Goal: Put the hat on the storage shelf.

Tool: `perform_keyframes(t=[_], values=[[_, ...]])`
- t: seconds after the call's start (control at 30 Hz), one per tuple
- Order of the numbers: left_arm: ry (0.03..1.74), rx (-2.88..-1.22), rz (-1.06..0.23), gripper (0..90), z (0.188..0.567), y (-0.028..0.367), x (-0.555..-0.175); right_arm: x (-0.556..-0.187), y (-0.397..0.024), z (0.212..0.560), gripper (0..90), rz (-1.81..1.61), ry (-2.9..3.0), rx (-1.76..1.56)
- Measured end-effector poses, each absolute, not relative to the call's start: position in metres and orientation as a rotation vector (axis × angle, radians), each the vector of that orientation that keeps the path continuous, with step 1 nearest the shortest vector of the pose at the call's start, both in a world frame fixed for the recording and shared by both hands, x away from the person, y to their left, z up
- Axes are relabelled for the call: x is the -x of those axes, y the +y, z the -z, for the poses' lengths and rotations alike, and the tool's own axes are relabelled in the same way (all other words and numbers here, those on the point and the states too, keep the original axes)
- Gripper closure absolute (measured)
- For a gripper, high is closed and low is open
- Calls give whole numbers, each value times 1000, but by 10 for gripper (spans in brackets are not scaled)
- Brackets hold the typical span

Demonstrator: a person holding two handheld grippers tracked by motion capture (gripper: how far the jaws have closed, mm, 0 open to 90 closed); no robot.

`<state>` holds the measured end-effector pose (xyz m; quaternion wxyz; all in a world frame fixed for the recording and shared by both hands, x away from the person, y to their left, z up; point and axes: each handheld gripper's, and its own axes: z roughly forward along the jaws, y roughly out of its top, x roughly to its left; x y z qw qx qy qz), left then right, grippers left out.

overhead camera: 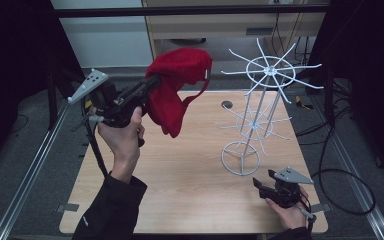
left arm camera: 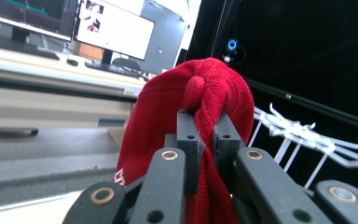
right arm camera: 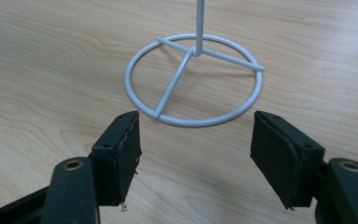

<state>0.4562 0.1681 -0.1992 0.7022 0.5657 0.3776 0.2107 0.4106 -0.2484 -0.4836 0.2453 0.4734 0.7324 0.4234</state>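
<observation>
The left claw [overhead camera: 152, 82] is being held raised above the bench [overhead camera: 180, 185], its 2 jaws clamping closed on a fold of the red knit cap [overhead camera: 177, 85]. The cap is hanging from those jaws, bunching above and drooping below them. The white wire rack [overhead camera: 260, 100] is standing beyond this claw, apart from the cap. The right claw [right arm camera: 196, 144] is resting low over the bench, jaws spread wide and gripping nothing, with the rack's ring base [right arm camera: 193, 79] lying just ahead of its tips.
</observation>
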Motion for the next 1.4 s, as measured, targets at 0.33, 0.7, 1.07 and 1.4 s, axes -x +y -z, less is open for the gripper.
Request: perform_keyframes(t=[0.33, 0.7, 1.07, 1.4], values=[[798, -1226, -477, 844, 170, 156, -452, -411, -248, 484, 335, -1145, 2008, -1285], [754, -1218, -449, 844, 153, 139, -445, -411, -247, 485, 335, -1137, 2016, -1278], [775, -1249, -436, 843, 156, 113, -458, -412, -246, 486, 336, -1139, 2031, -1276], [831, -1288, -430, 841, 173, 112, -471, -412, -245, 486, 337, -1137, 2041, -1265]])
